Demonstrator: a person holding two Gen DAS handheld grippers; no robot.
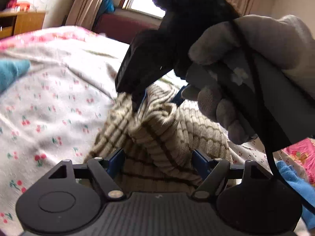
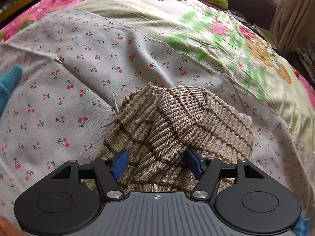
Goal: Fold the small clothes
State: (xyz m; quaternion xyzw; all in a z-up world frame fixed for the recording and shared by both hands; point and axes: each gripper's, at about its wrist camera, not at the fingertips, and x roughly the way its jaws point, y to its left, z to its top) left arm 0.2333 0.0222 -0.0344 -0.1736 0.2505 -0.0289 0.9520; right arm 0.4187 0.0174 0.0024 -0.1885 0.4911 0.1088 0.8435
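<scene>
A small beige ribbed knit garment with brown stripes (image 1: pixel 161 137) lies bunched on the cherry-print sheet (image 1: pixel 49 102); it also shows in the right wrist view (image 2: pixel 177 125). My left gripper (image 1: pixel 158 161) stands open with the knit between its blue pads (image 1: pixel 116 160). My right gripper (image 2: pixel 157 163) is open too, blue pads (image 2: pixel 120 164) on either side of a raised fold. In the left wrist view the right gripper body (image 1: pixel 141 66), held by a grey-gloved hand (image 1: pixel 236 74), points down onto the garment; its tips are partly hidden.
A blue cloth (image 1: pixel 11 72) lies at the left and another (image 1: pixel 295 182) at the right. A floral quilt (image 2: pixel 216 37) covers the bed's far side. A wooden cabinet (image 1: pixel 21 23), curtains and a window stand beyond the bed.
</scene>
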